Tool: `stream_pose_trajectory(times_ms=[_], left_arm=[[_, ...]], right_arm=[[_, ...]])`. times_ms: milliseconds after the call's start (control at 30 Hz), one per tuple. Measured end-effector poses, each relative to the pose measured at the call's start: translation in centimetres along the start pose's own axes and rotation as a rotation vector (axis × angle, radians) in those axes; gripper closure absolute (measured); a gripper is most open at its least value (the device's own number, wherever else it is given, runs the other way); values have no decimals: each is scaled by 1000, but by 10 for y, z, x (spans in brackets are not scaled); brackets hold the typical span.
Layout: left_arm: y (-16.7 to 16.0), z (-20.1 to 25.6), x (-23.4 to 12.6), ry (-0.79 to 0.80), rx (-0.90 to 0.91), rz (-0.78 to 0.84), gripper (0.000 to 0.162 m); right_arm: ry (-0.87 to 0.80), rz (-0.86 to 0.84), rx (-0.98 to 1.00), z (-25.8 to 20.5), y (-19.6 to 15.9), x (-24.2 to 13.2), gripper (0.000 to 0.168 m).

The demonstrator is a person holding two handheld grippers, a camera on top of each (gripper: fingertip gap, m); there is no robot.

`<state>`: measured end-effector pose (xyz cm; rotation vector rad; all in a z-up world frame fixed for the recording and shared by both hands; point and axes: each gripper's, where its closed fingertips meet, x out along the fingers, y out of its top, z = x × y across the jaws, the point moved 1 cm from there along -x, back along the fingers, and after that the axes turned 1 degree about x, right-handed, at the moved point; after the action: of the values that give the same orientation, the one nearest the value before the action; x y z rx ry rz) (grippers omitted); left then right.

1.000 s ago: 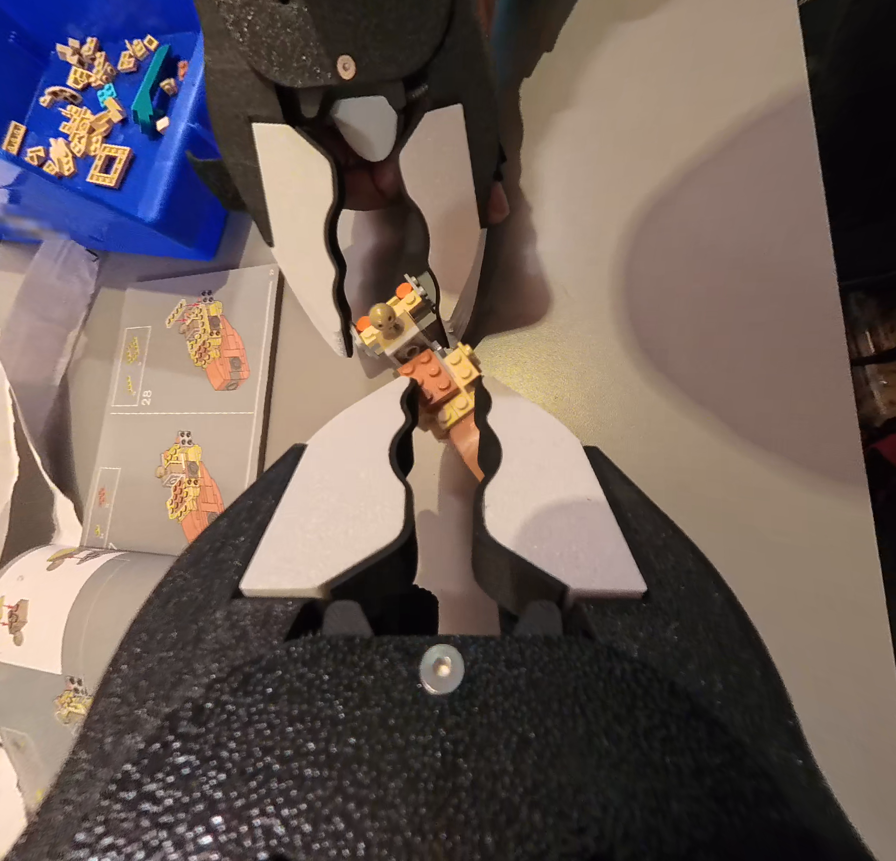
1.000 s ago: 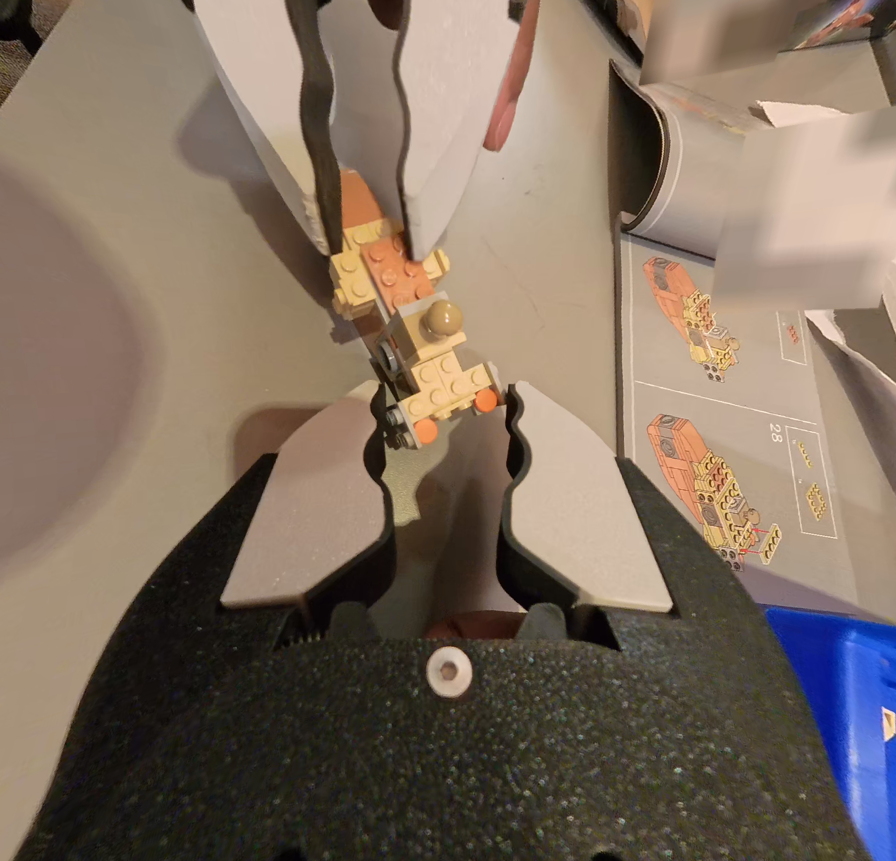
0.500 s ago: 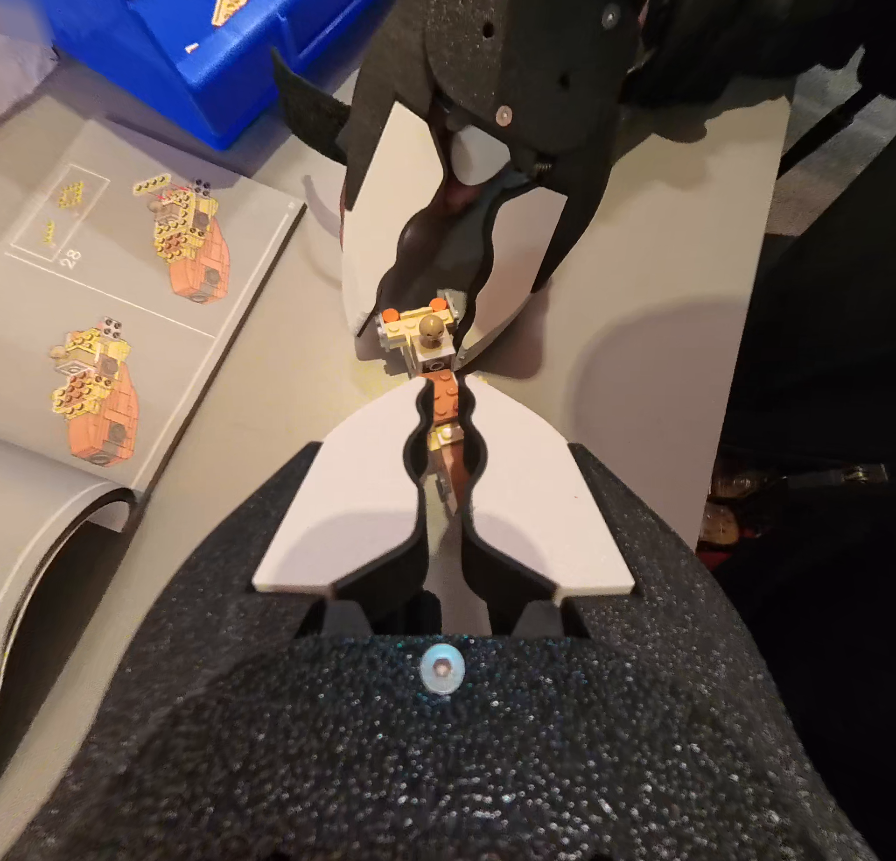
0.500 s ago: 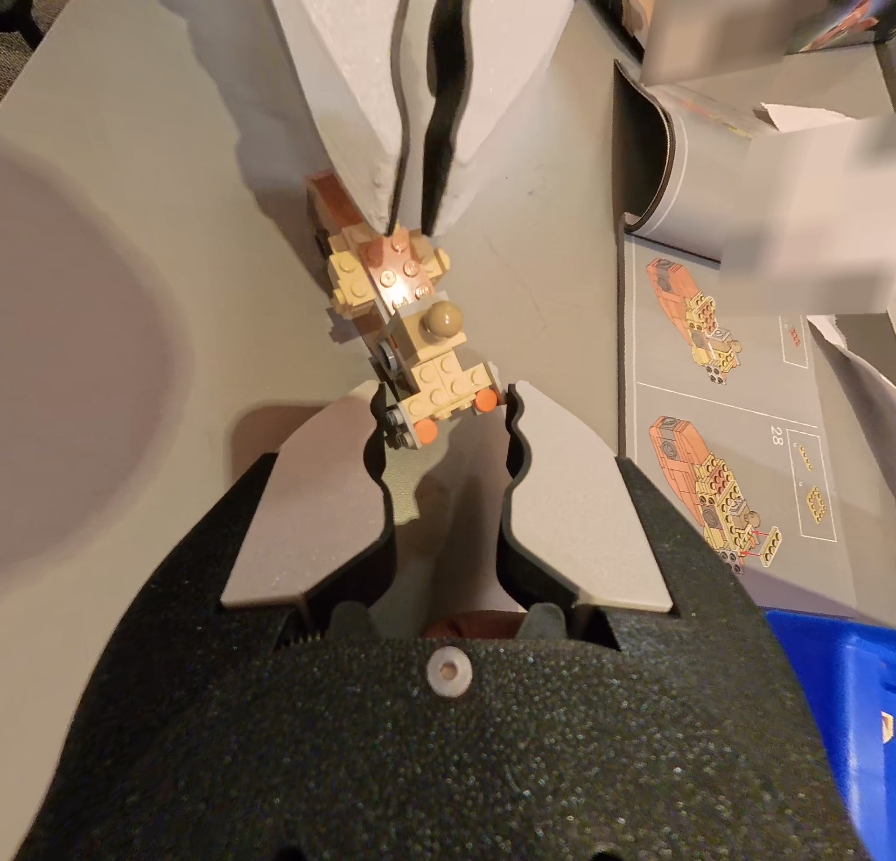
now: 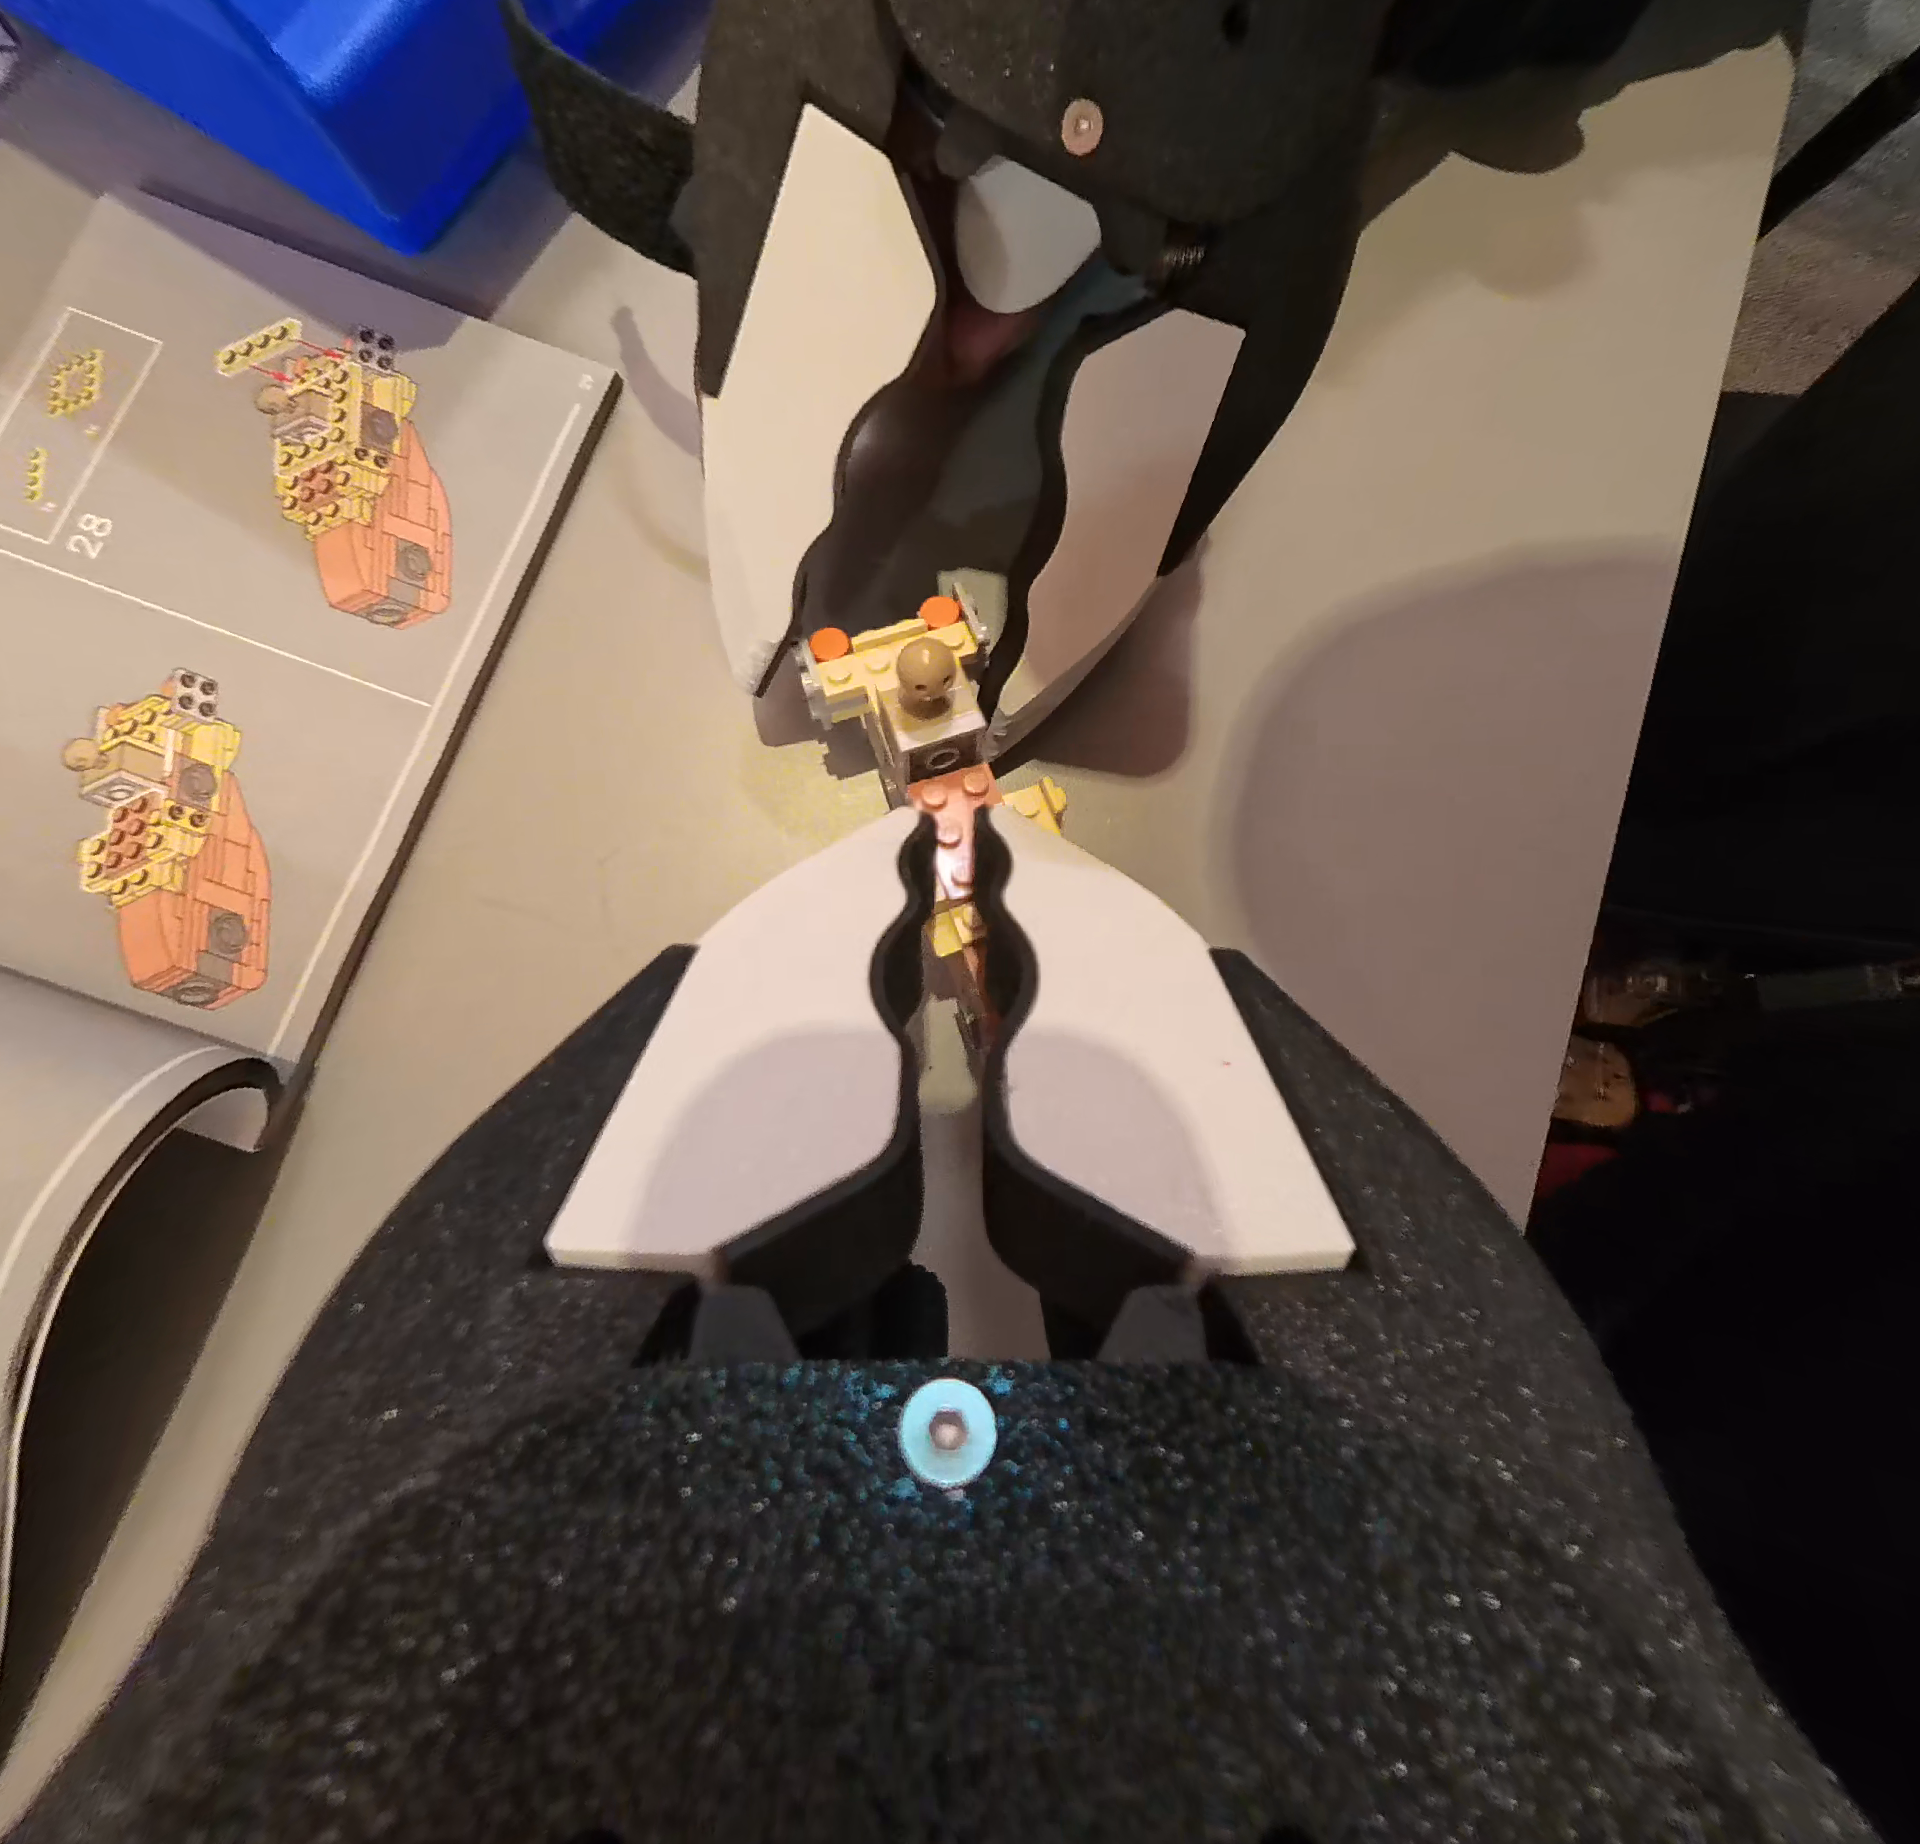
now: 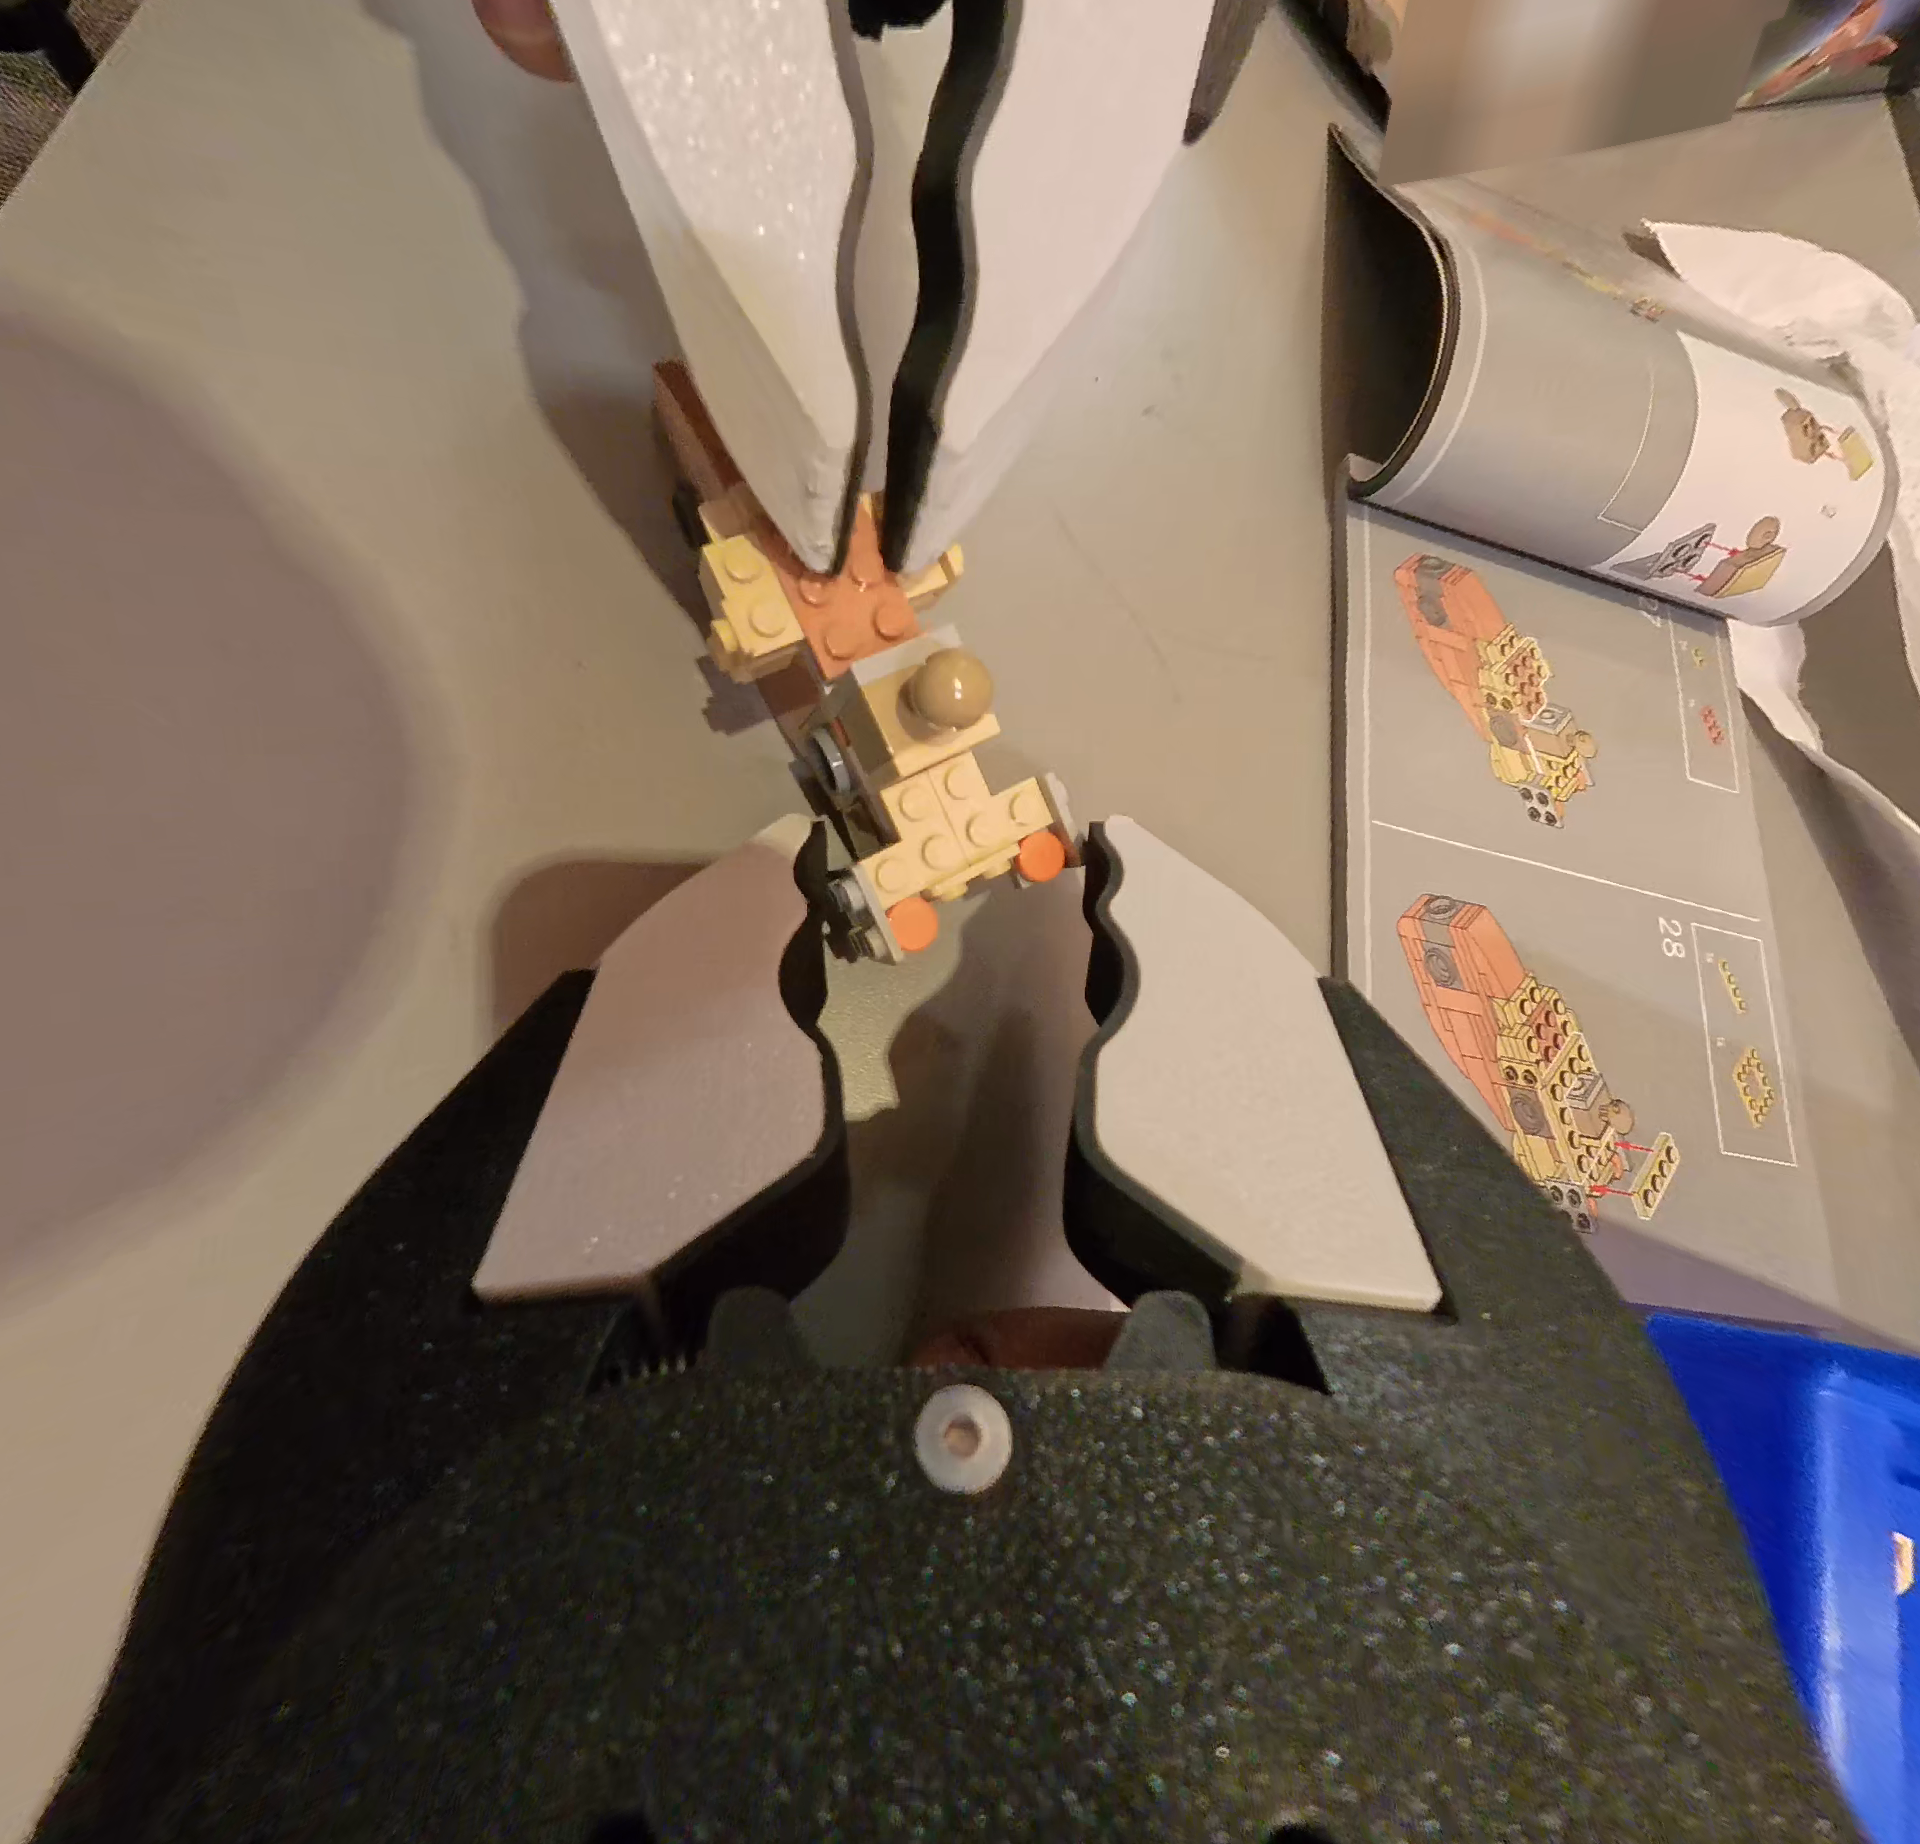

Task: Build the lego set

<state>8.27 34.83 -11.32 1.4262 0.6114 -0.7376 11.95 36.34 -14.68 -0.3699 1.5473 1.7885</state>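
Pinching the orange end of the lego model (image 5: pixel 940 745) at mid-frame above the bench (image 5: pixel 1403 755), the left gripper (image 5: pixel 956 838) has narrowed onto it since a second ago, while the right gripper (image 6: pixel 951 849) keeps its jaws spread at the model's tan end, where I cannot tell whether they touch it. The left view has swung, so the blue bin (image 5: pixel 312 59) now shows only its wall at upper left, its loose pieces gone from sight. The open booklet (image 5: pixel 260 651) at left carries printed build pictures and a step number.
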Motion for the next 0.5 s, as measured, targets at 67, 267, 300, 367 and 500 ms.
stream_pose_trajectory(times_ms=[67,267,300,367,500], left_arm=[[0,0,1,1,6,3,155],[1,0,2,16,8,8,155],[1,-1,2,20,9,9,154],[1,-1,2,27,13,11,153],[2,1,-2,33,23,43,145]], right_arm=[[-1,-1,-2,0,0,0,121],[-3,-5,-4,0,-1,1,121],[-3,-5,-4,0,0,1,121],[-3,-4,-3,0,0,1,121],[-2,-3,-1,0,0,0,121]])
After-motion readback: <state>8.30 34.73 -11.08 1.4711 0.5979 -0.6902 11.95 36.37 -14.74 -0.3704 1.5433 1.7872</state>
